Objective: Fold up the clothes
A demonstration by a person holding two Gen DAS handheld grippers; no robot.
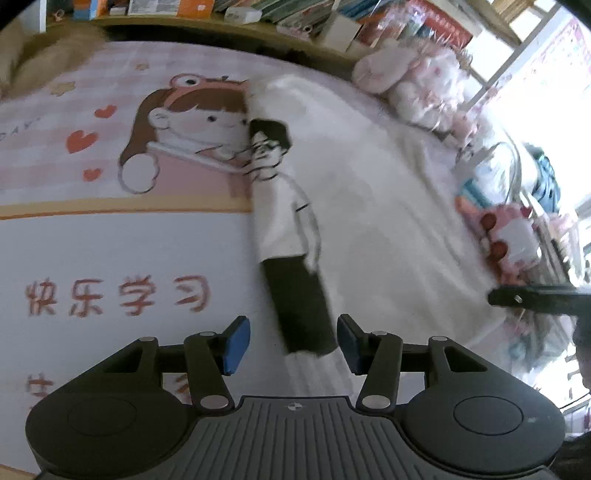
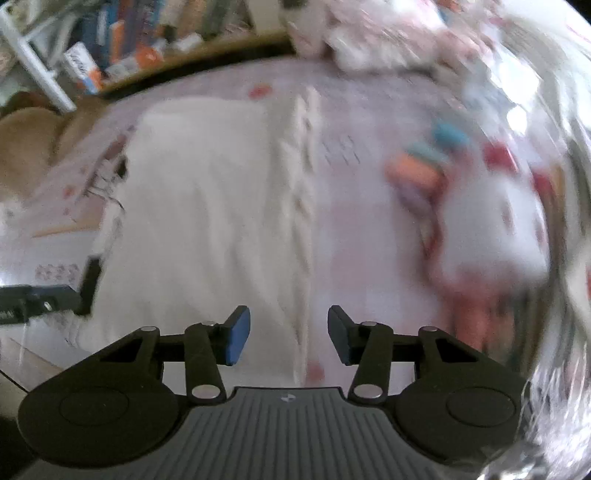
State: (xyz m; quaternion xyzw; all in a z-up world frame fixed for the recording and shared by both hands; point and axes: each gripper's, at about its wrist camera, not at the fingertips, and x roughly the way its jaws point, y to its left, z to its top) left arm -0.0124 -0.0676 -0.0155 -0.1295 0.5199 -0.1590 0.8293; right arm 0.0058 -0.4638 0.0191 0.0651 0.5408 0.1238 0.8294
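A white garment (image 1: pixel 369 206) lies spread flat on a pink cartoon-printed mat (image 1: pixel 110 236). Its left edge shows a printed figure with black trousers (image 1: pixel 299 306) and a white shirt. My left gripper (image 1: pixel 293 345) is open and empty, hovering just above the garment's near left edge, its jaws either side of the black print. In the right wrist view the same white garment (image 2: pixel 207 229) fills the centre-left, blurred. My right gripper (image 2: pixel 289 338) is open and empty above the garment's right edge (image 2: pixel 304 206). The other gripper shows at the left edge of that view (image 2: pixel 37 297).
A low shelf of books (image 1: pixel 184 9) runs along the far side. Pink plush toys (image 1: pixel 413 81) and a pink toy (image 1: pixel 506 236) sit to the right of the garment. Colourful toys (image 2: pixel 424 166) lie on the mat, blurred. A brown cushion (image 2: pixel 26 147) sits far left.
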